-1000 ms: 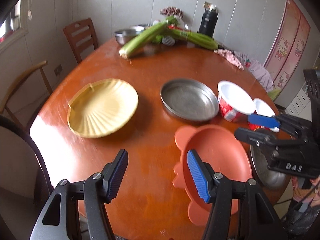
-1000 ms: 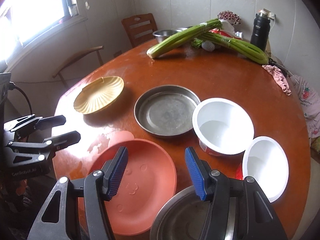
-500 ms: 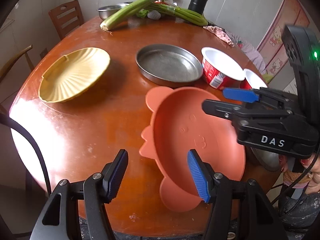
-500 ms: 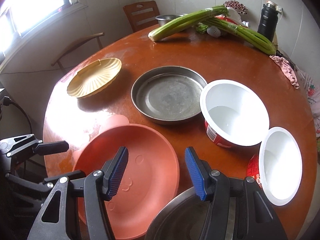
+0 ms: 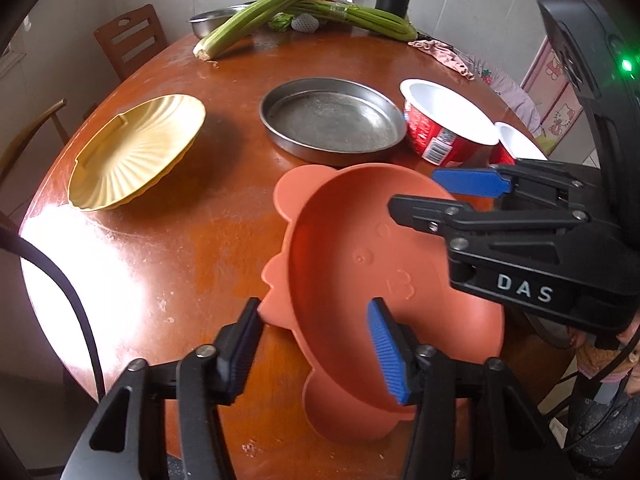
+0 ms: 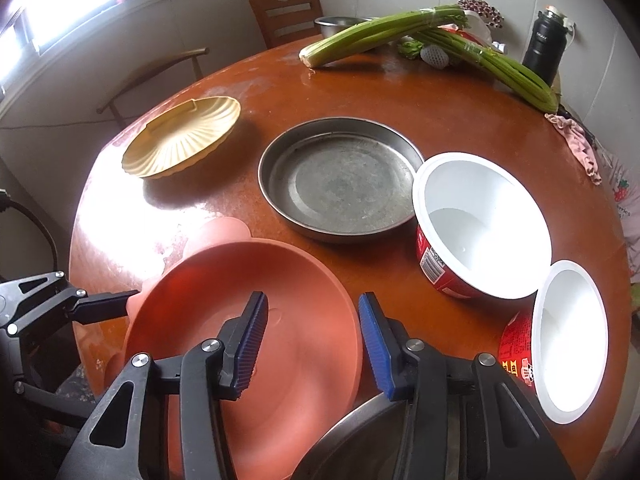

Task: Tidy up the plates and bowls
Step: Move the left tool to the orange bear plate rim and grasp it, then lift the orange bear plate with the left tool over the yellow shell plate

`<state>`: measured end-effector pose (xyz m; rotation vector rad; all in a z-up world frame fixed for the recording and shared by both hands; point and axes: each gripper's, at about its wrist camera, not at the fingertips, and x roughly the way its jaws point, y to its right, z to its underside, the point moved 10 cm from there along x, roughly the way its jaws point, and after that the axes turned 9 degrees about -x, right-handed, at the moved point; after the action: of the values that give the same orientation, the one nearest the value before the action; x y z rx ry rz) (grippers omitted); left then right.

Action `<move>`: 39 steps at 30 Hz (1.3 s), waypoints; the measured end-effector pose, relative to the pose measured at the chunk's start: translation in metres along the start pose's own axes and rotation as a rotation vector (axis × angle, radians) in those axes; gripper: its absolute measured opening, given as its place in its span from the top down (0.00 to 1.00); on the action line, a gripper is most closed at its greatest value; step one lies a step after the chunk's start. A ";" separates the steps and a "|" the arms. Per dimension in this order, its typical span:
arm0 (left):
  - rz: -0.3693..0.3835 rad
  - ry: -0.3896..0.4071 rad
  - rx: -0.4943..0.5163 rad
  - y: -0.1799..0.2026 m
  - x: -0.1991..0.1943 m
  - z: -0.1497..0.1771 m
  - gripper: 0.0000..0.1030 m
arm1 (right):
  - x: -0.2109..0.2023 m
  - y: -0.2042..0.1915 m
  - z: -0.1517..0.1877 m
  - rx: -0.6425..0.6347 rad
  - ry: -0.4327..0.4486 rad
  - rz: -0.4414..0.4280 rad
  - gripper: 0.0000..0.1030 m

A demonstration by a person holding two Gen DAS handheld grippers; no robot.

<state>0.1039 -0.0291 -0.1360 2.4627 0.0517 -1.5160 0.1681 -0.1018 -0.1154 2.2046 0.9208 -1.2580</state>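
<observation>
An orange bear-shaped plate (image 5: 360, 264) (image 6: 280, 320) lies at the near edge of the round brown table (image 5: 224, 216). My left gripper (image 5: 320, 348) is open, its jaws straddling the plate's near left rim. My right gripper (image 6: 310, 344) is open over the plate's right side, above a steel bowl (image 6: 360, 440); it also shows in the left wrist view (image 5: 440, 196). Further back sit a yellow shell plate (image 5: 136, 152) (image 6: 184, 140), a steel pan (image 5: 332, 120) (image 6: 340, 176), and two red-and-white paper bowls (image 6: 480, 224) (image 6: 568, 340).
Celery bunches (image 6: 400, 36), a steel basin (image 6: 340, 24), a black flask (image 6: 548, 40) and a pink cloth (image 6: 576, 140) lie at the table's far side. Wooden chairs (image 6: 288, 16) stand behind the table, near the wall.
Both grippers have moved in toward the orange plate. The left one now has its jaws either side of the rim, and the right one hangs lower over the plate.
</observation>
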 end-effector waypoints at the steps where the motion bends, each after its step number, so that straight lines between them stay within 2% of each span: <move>1: -0.001 -0.003 -0.009 -0.003 0.002 -0.001 0.57 | 0.001 0.000 0.000 0.004 -0.004 0.000 0.52; 3: 0.008 -0.006 -0.022 -0.007 0.004 -0.002 0.64 | 0.001 0.000 0.000 0.003 -0.004 0.003 0.52; 7: 0.011 0.004 -0.050 -0.018 0.002 -0.007 0.70 | 0.002 -0.002 -0.001 0.004 -0.010 -0.005 0.52; 18: -0.001 0.022 -0.136 -0.057 0.003 -0.026 0.70 | 0.006 -0.032 -0.009 -0.010 -0.018 -0.064 0.52; 26: -0.001 0.038 -0.171 -0.082 0.003 -0.035 0.70 | 0.009 -0.052 -0.014 -0.023 -0.023 -0.071 0.52; 39: 0.036 0.054 -0.176 -0.101 0.002 -0.042 0.70 | 0.020 -0.068 -0.022 0.003 -0.030 -0.070 0.52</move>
<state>0.1253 0.0778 -0.1394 2.3522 0.1433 -1.3680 0.1383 -0.0349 -0.1250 2.1667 0.9927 -1.3211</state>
